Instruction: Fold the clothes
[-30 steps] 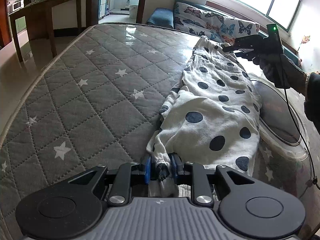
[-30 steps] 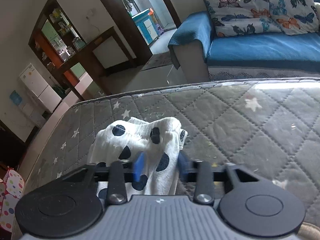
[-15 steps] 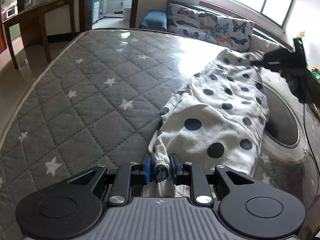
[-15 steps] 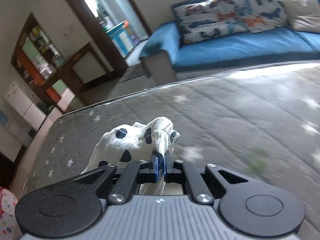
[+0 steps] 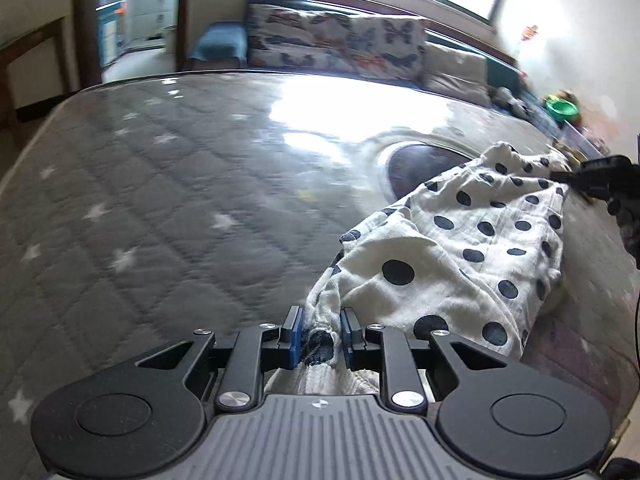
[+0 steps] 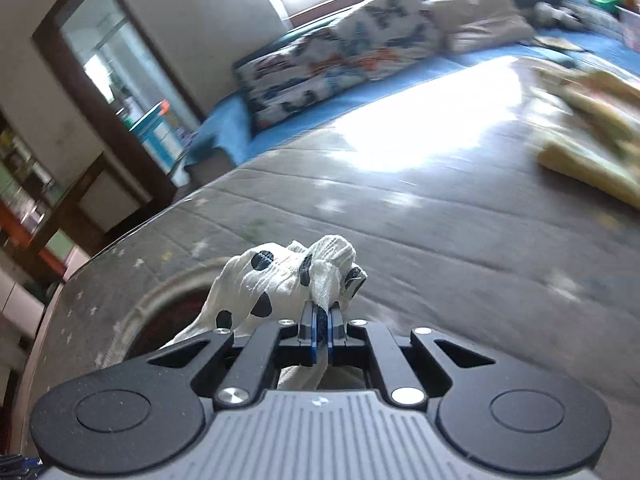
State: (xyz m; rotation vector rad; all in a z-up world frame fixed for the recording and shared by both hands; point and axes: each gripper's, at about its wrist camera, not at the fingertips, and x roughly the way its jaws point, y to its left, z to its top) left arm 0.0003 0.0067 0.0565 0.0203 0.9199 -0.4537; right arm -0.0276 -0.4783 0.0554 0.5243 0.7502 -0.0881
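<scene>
A white garment with dark polka dots (image 5: 460, 256) stretches across the grey star-quilted mattress (image 5: 160, 208) from my left gripper to the right one. The left gripper (image 5: 320, 332) is shut on a bunched end of the cloth, its blue pads pressing a dark dot. In the left wrist view the right gripper (image 5: 600, 180) shows at the far right edge, holding the garment's far end. In the right wrist view the right gripper (image 6: 322, 326) is shut on a gathered corner of the polka-dot garment (image 6: 288, 276), which hangs back to the left.
A dark oval patch with a pale rim (image 5: 424, 164) marks the mattress under the garment. Yellowish folded cloth (image 6: 592, 148) lies on the mattress at the right. A blue sofa with butterfly cushions (image 6: 344, 56) runs behind the mattress. A doorway (image 5: 132, 12) and dark wooden furniture stand at the left.
The right gripper shut on the garment's far corner and swept it far to the right across the mattress. The left gripper kept its grip and shifted and rolled a little.
</scene>
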